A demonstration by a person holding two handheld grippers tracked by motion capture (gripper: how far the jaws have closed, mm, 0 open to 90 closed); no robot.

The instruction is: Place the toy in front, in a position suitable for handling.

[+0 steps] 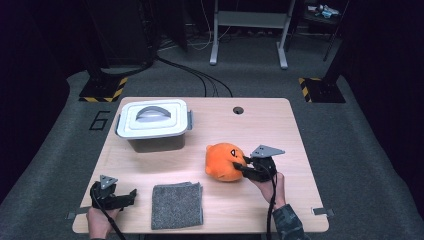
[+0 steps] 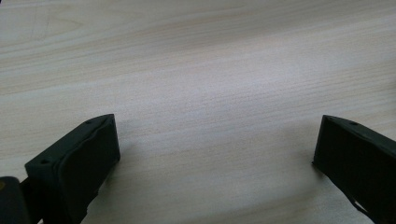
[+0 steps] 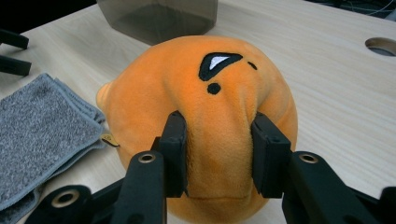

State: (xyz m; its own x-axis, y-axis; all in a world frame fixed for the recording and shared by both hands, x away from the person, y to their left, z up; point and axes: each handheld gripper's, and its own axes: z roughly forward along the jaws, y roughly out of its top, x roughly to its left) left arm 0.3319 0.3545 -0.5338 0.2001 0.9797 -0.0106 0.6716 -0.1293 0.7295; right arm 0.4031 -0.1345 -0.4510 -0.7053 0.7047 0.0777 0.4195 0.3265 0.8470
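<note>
Your right gripper [image 3: 218, 154] pinching the orange plush toy [image 3: 205, 93] mid-table, its underside hidden, your left gripper [image 2: 217, 154] wide open and empty over bare wooden table [image 2: 210, 70], dark room, grey carpet [image 1: 350, 150].

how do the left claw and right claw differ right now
The left claw stands wide open over bare table, with nothing between its jaws; the right claw is pinched onto the orange plush toy, denting its fabric. The left sits near the grey cloth, the right farther up the table. Both are black, two-jawed and hand-held.
</note>
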